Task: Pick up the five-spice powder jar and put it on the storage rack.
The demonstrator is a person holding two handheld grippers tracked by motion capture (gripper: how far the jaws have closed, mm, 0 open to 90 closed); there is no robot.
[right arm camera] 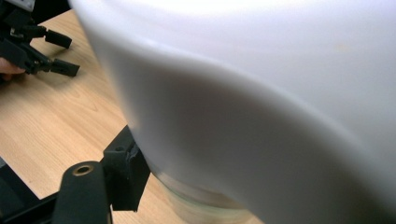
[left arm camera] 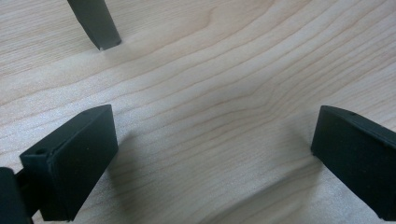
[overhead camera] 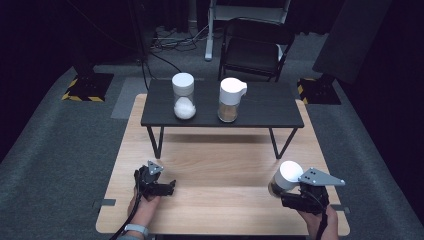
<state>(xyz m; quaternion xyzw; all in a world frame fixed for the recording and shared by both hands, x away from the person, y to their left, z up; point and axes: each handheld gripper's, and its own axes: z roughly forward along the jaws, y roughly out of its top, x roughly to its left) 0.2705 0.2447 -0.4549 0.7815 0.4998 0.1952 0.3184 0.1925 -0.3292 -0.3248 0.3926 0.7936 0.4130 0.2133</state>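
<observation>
Between the jaws of the right gripper [overhead camera: 292,192] sits one white-lidded jar [overhead camera: 284,178], pinched at its clear glass body just below the lid; in the right gripper view one black pad [right arm camera: 125,168] presses against the jar's side beneath the white lid [right arm camera: 261,102], which looms close and blurred. In the high view that jar is tipped, lid toward the far side, at the near right corner of the light wooden table [overhead camera: 225,165], and the person's right hand [overhead camera: 320,220] grips the tool from below.

At the near left, the left gripper [overhead camera: 167,189] has its two jaws spread wide with bare wood between them; the left gripper view shows both black pads [left arm camera: 74,158] well apart just over the tabletop, holding nothing, with one dark leg [left arm camera: 95,23] of the small stand ahead. The left hand [overhead camera: 142,207] holds this tool, a band at the wrist.

Farther out, one low black stand [overhead camera: 260,107] rests on the table's far half. Two more jars stand upright on it: a jar with white contents [overhead camera: 183,96] at the left and a jar with brown contents [overhead camera: 230,100] just right of the middle, its white lid bearing a spout. That makes three jars in all, two grippers, one stand.

Beyond the table, one dark folding chair [overhead camera: 255,50] stands on grey carpet.
</observation>
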